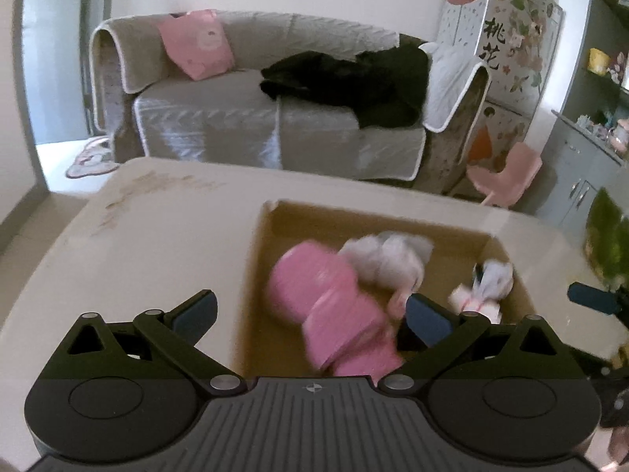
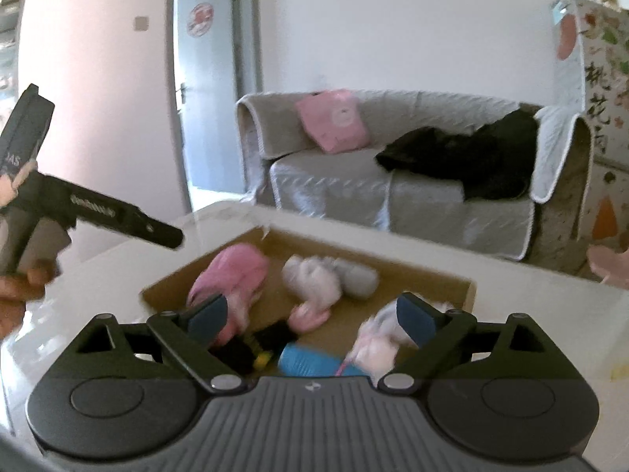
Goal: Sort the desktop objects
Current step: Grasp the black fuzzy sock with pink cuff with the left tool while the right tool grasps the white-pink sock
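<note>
An open cardboard box (image 1: 373, 214) stands on the white table (image 1: 157, 244). In it lie a pink soft item (image 1: 314, 287), a white and grey plush (image 1: 389, 255) and a small white-pink toy (image 1: 487, 287). My left gripper (image 1: 312, 312) hangs open above the box's near left part; the pink item lies below, touching neither pad. The right wrist view shows the same box (image 2: 432, 275), pink item (image 2: 236, 271), plush (image 2: 326, 275) and toy (image 2: 377, 338), plus a blue object (image 2: 306, 362) and a black one (image 2: 255, 346). My right gripper (image 2: 311, 314) is open over the box's near edge, holding nothing.
A blurred green object (image 1: 605, 244) stands on the table right of the box. Beyond the table are a grey sofa (image 1: 236, 126) with a pink cushion and black clothing, a pink chair (image 1: 507, 181) and a grey cabinet (image 1: 582, 173). A hand holds the left gripper's body (image 2: 98, 212).
</note>
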Motion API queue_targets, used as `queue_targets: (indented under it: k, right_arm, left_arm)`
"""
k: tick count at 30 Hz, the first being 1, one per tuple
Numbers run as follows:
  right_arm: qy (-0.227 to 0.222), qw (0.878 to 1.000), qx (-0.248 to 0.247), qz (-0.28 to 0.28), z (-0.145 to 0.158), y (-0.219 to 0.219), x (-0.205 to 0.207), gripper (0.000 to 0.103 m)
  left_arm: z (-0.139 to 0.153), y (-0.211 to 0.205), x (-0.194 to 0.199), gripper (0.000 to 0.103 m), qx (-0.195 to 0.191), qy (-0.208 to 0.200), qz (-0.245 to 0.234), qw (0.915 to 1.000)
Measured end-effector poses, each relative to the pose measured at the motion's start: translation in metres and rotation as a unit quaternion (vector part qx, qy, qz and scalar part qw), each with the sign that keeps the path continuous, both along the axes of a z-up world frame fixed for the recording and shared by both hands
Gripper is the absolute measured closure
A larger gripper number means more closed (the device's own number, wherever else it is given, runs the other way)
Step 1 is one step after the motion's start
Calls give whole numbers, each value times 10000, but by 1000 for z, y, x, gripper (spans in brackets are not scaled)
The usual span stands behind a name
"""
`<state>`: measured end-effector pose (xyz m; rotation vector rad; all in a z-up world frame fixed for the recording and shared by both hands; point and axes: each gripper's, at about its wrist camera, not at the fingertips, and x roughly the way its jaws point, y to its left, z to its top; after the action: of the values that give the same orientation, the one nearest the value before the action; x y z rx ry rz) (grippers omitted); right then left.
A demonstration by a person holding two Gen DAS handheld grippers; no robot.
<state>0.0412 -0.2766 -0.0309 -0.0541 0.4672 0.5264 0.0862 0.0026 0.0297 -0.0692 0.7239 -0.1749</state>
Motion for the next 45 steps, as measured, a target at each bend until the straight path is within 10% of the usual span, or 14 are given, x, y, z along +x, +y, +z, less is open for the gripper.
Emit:
queue_targets:
  k: [19,31,45]
  right_arm:
    - [917,9935,365,-558,-62,-34,-32,10]
    - [1138,9898,225,-826,-80,-24,-31,1]
    - [1169,9885,66,-953,-81,-19,-36,41]
  left_arm:
    - [-76,8,-82,0,268,789,-621,9946]
    - [-100,13,-66,0,754,1118,-6,9909]
    - [-92,30,-73,3,807,783,137,9936]
